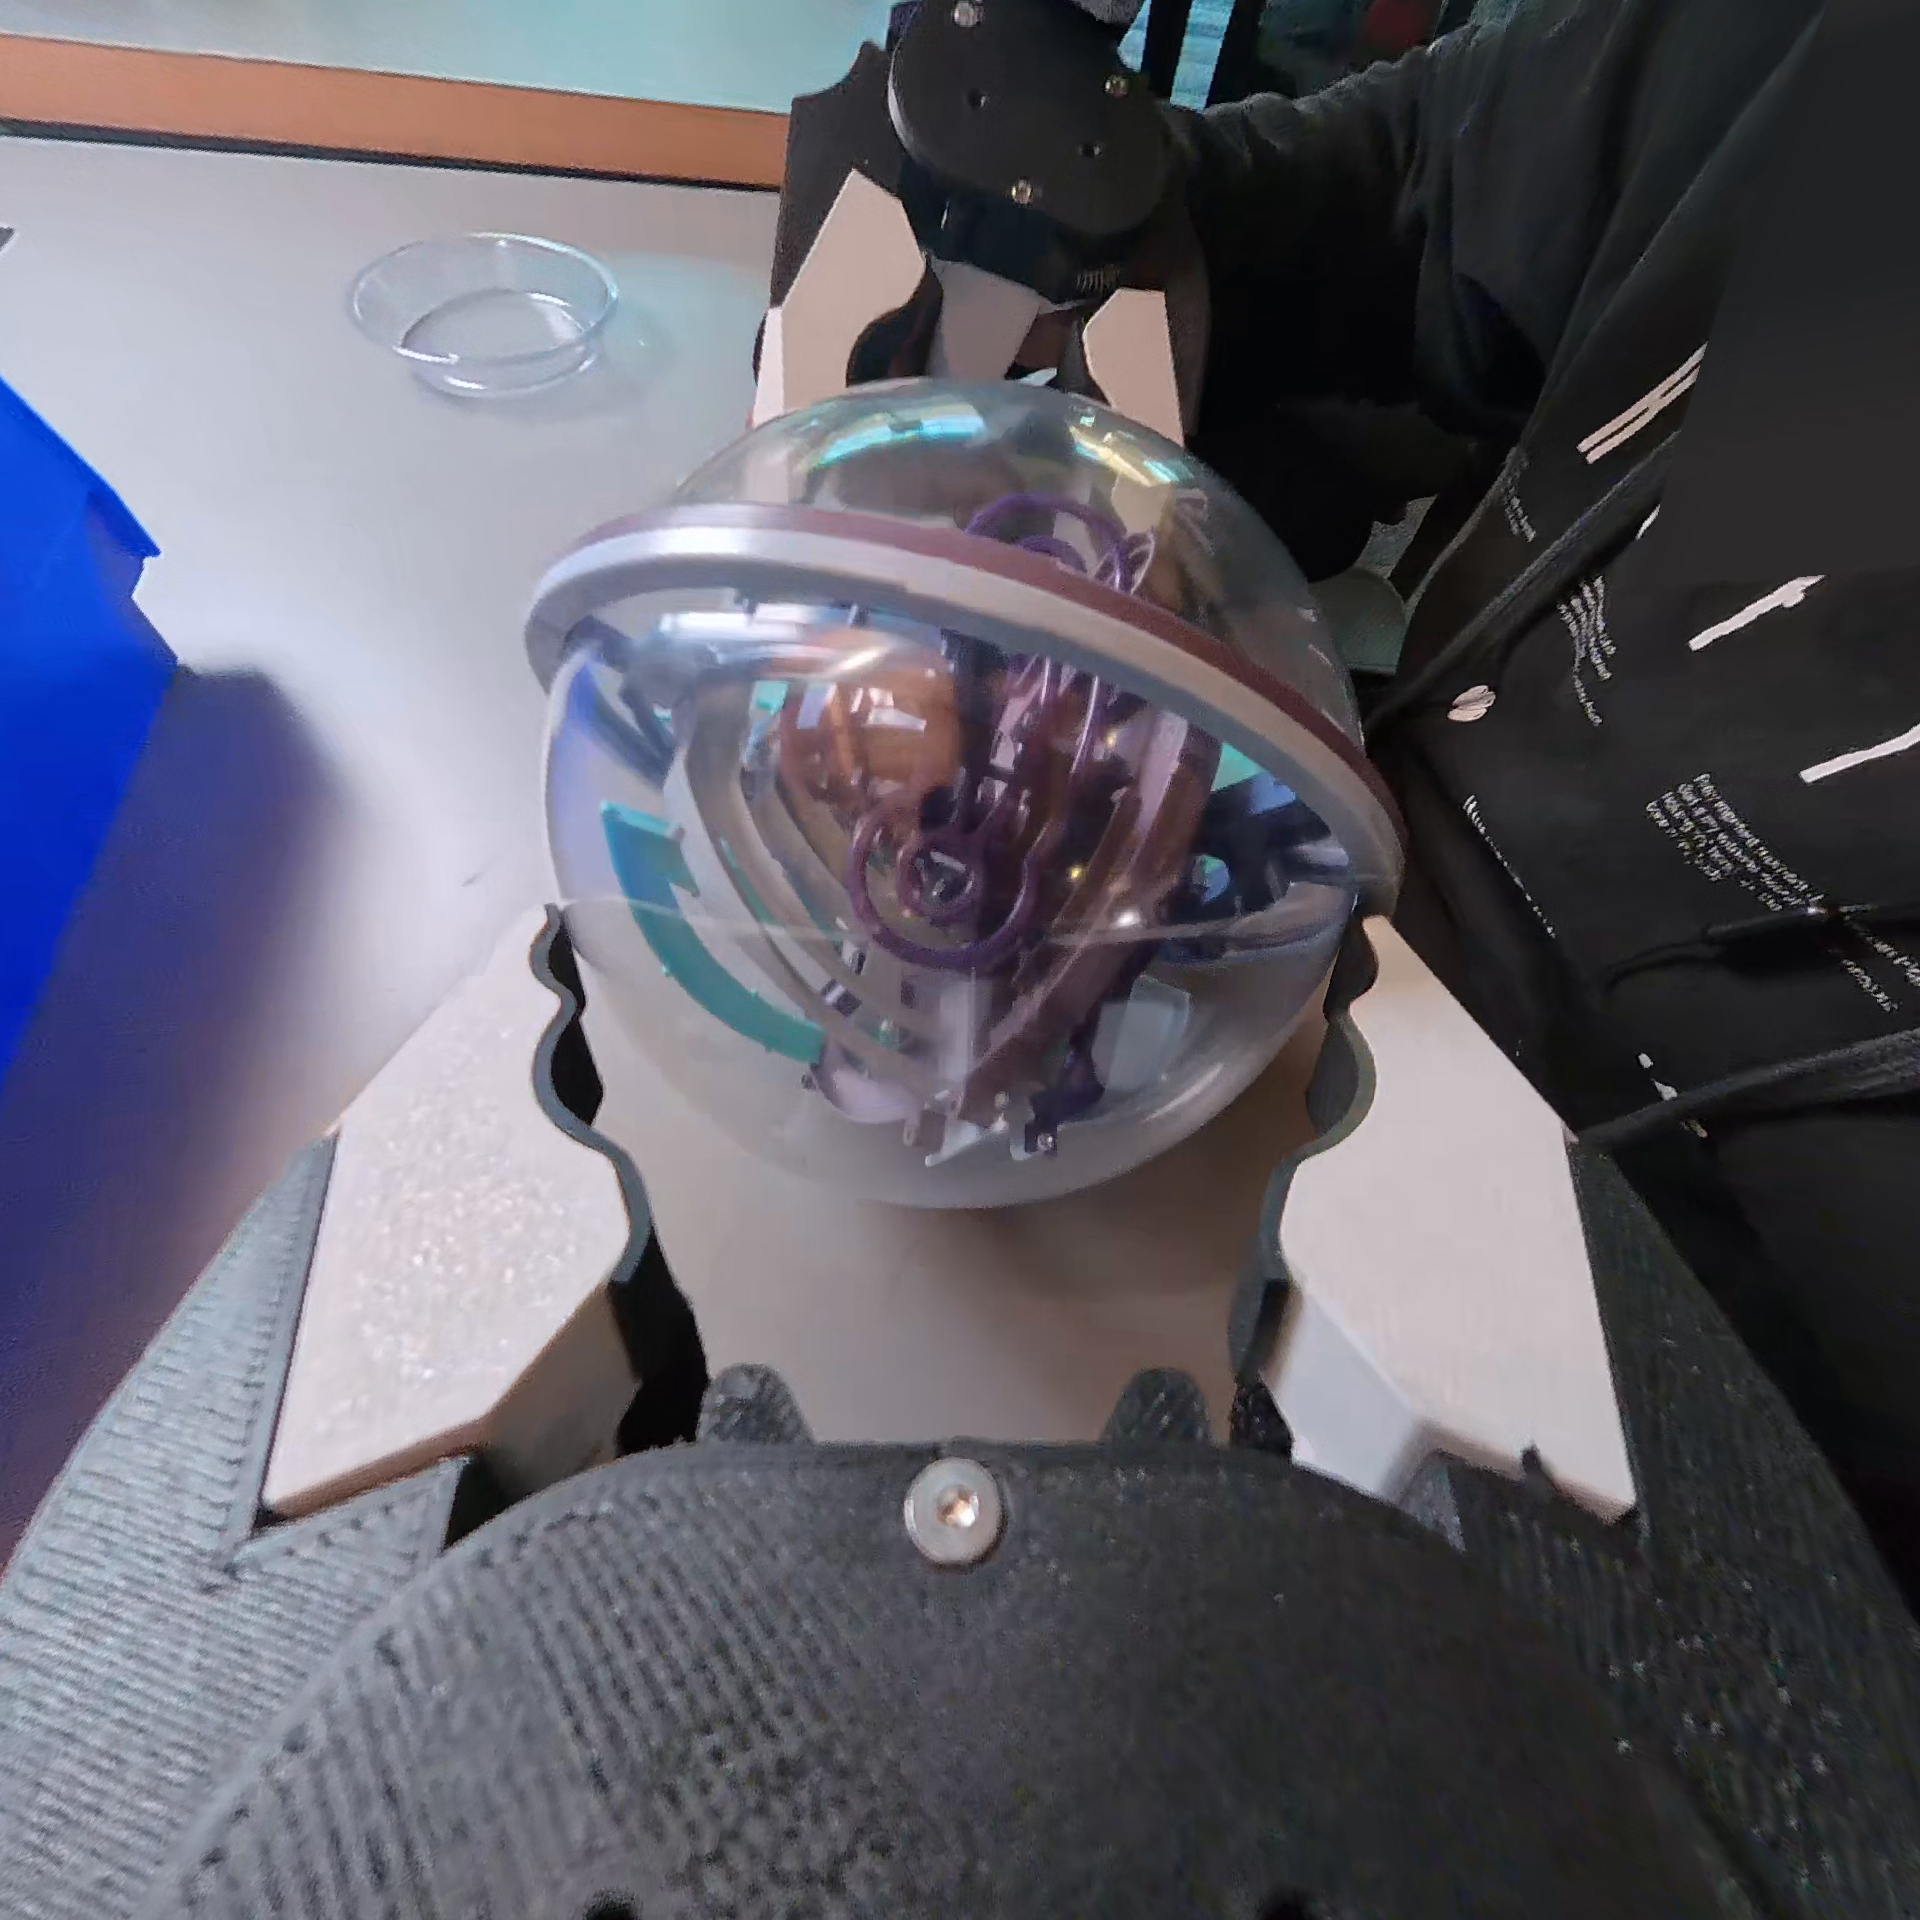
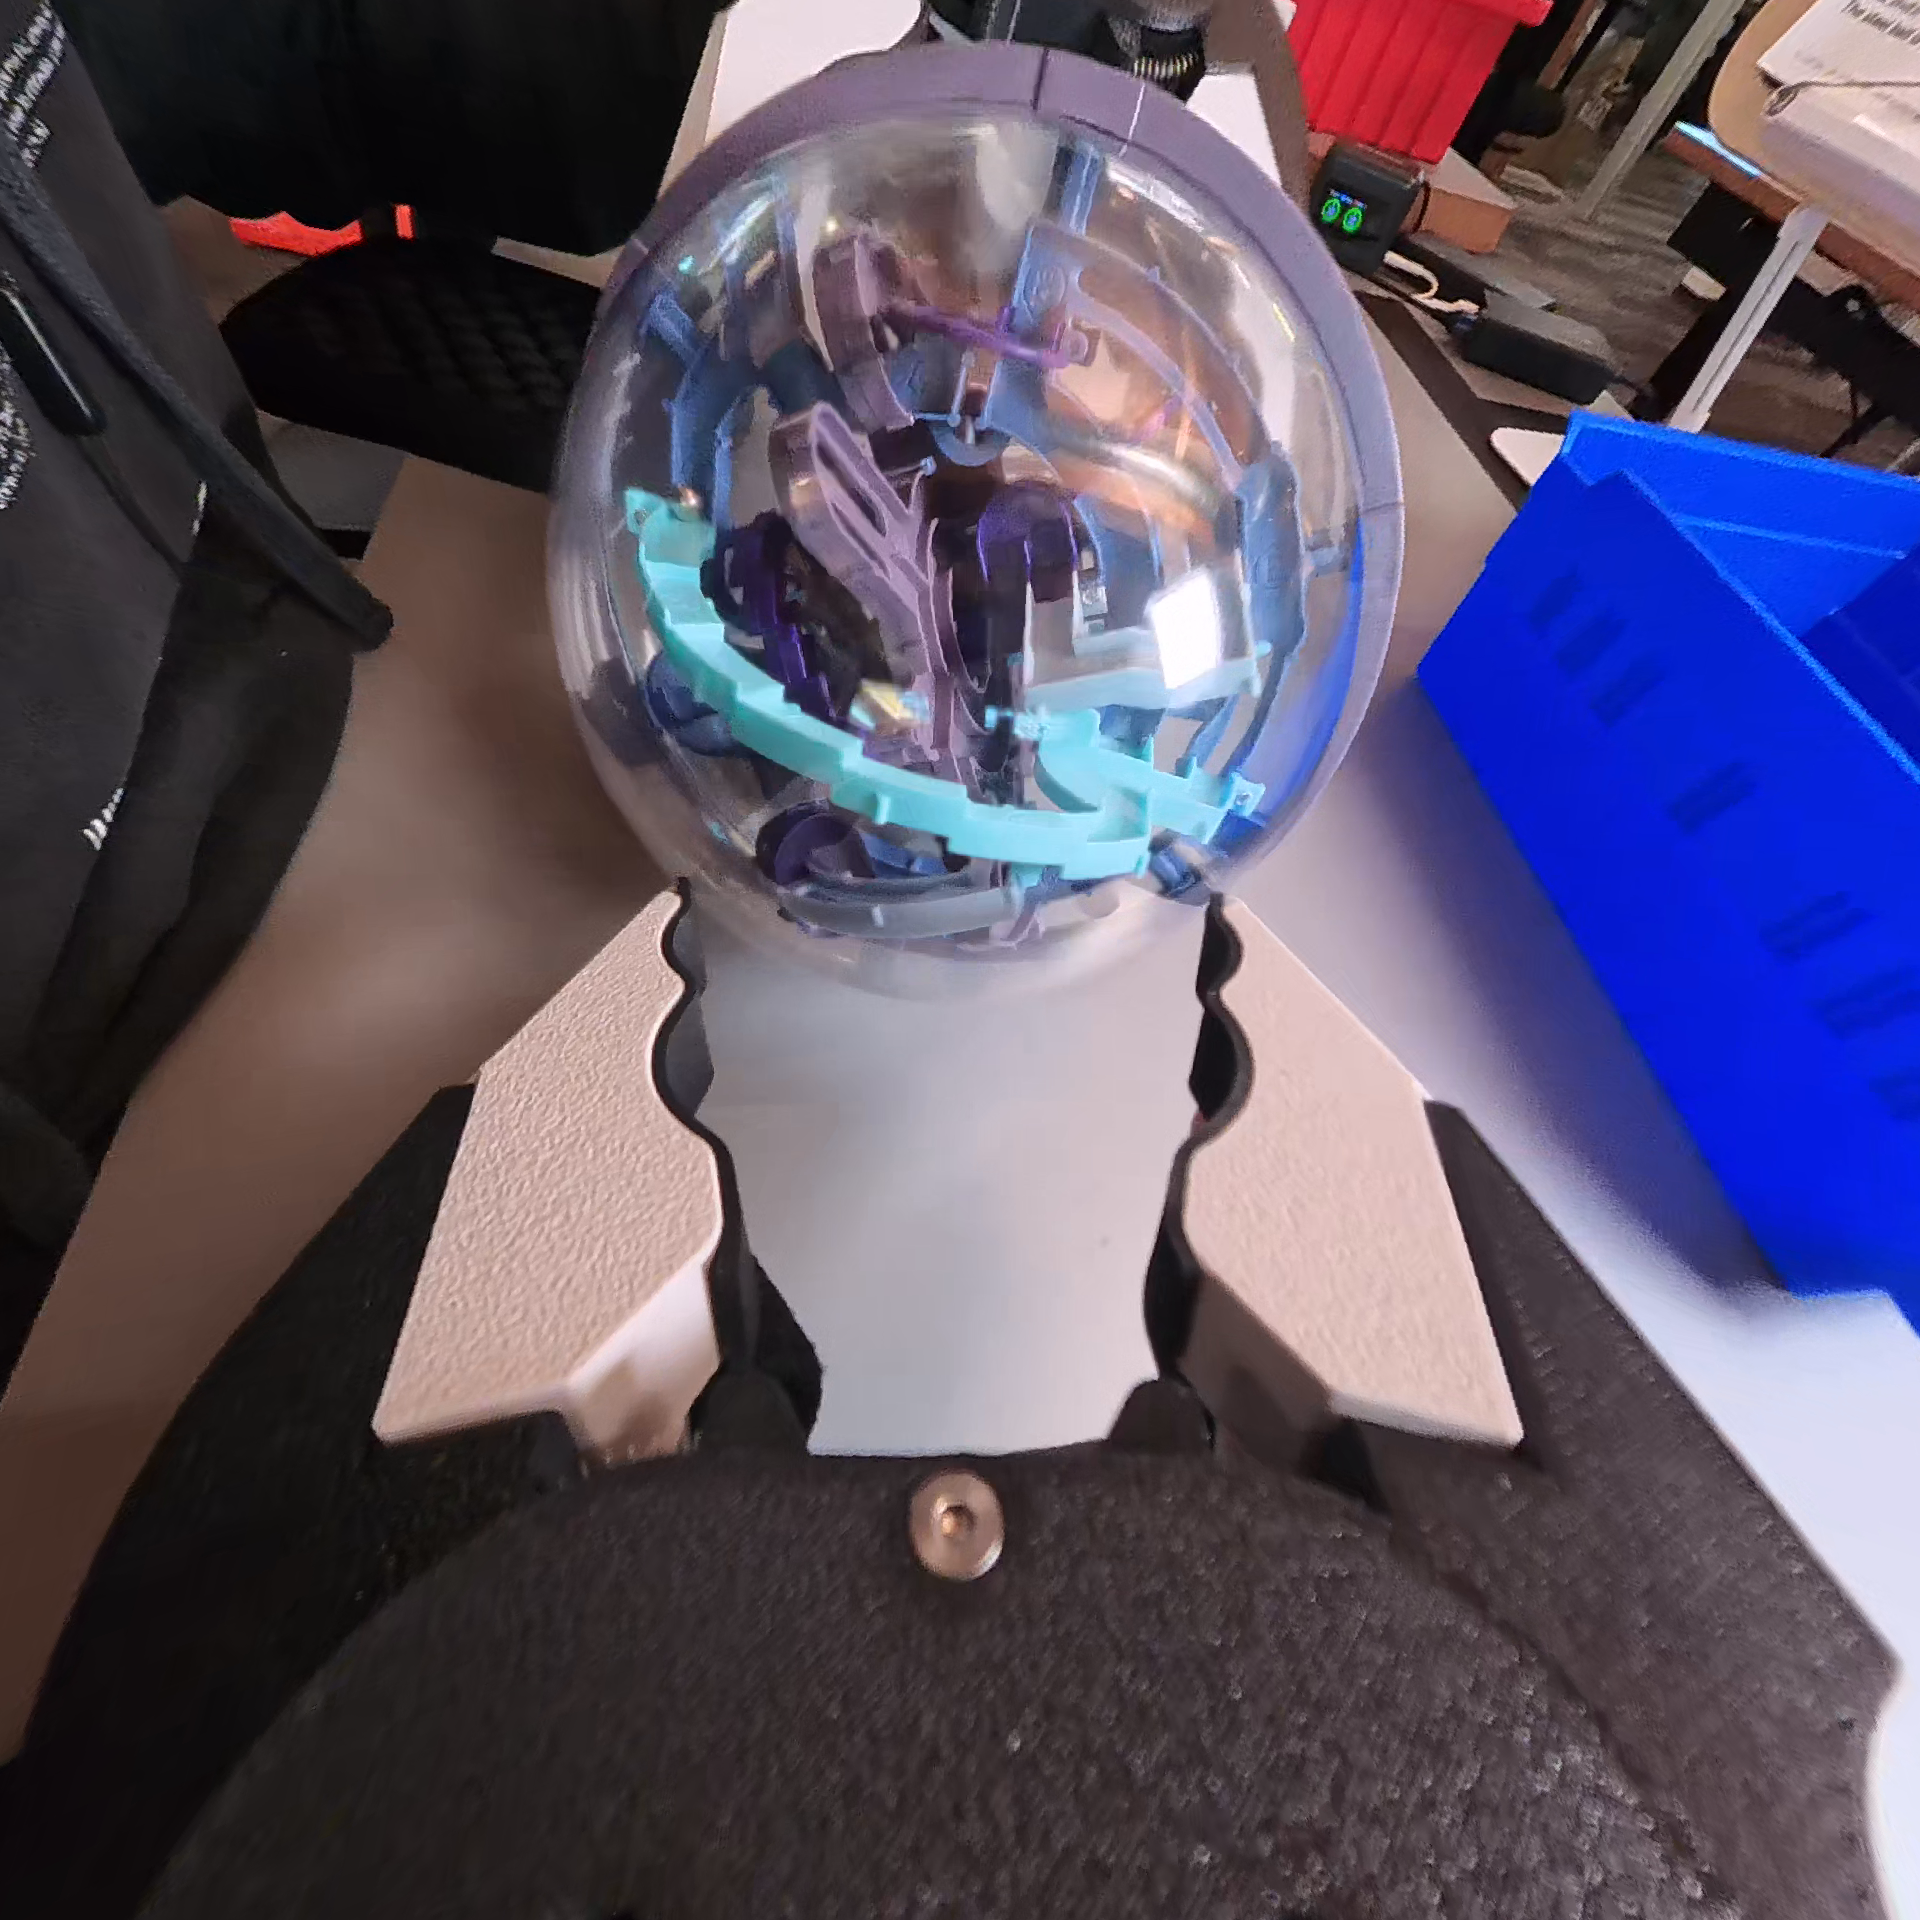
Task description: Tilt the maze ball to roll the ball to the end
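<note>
Both grippers hold the clear maze ball [image 1: 961, 810] up over the desk [image 1: 260, 436], left gripper [image 1: 956, 956] and right gripper [image 2: 951, 914] squeezing opposite sides. Tip it slowly so the tiny ball keeps to its track.

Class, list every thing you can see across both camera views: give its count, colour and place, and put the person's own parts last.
maze ball: one, clear shell with grey band, teal and purple tracks inside; held above the table between both grippers.
clear dish: one, transparent; on the table, far left in the left wrist view.
blue bin: one, blue; on the table beside the ball.
red bin: one, red; background.
table: one, pale grey.
left gripper: one, black and beige; jaws around the ball.
right gripper: one, black and beige; jaws around the ball's opposite side.
black jacket: one, with white print; on the person.
</note>
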Available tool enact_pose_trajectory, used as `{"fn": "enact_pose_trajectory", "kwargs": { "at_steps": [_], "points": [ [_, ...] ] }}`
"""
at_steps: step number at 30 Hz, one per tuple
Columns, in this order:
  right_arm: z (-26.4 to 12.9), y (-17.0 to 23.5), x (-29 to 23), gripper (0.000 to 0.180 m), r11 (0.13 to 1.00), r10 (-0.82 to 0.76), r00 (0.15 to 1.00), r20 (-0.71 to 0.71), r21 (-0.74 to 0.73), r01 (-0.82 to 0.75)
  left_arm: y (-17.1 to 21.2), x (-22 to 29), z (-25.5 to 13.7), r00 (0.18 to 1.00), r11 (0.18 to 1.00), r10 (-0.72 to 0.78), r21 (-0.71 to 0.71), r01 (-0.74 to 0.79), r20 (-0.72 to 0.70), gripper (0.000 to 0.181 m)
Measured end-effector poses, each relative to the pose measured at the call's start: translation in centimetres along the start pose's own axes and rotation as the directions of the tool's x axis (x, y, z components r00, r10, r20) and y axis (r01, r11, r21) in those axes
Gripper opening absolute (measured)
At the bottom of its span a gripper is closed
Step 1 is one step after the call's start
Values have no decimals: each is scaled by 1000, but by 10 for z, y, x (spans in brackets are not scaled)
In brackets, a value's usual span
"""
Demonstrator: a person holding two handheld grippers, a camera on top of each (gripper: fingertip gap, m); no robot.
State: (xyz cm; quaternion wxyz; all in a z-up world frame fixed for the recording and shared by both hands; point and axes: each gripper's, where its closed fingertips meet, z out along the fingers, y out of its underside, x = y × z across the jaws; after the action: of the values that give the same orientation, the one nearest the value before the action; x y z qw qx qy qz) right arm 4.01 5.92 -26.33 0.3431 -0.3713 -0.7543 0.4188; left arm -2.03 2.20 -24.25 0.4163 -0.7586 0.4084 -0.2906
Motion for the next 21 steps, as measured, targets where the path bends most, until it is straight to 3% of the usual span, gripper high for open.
{"fn": "enact_pose_trajectory", "kwargs": {
  "at_steps": [21],
  "points": [
    [5,18,-23,85,994,96,995,21,-56,-95,-26,24,10,990,990,139,12,-139,-25,139]
  ]
}}
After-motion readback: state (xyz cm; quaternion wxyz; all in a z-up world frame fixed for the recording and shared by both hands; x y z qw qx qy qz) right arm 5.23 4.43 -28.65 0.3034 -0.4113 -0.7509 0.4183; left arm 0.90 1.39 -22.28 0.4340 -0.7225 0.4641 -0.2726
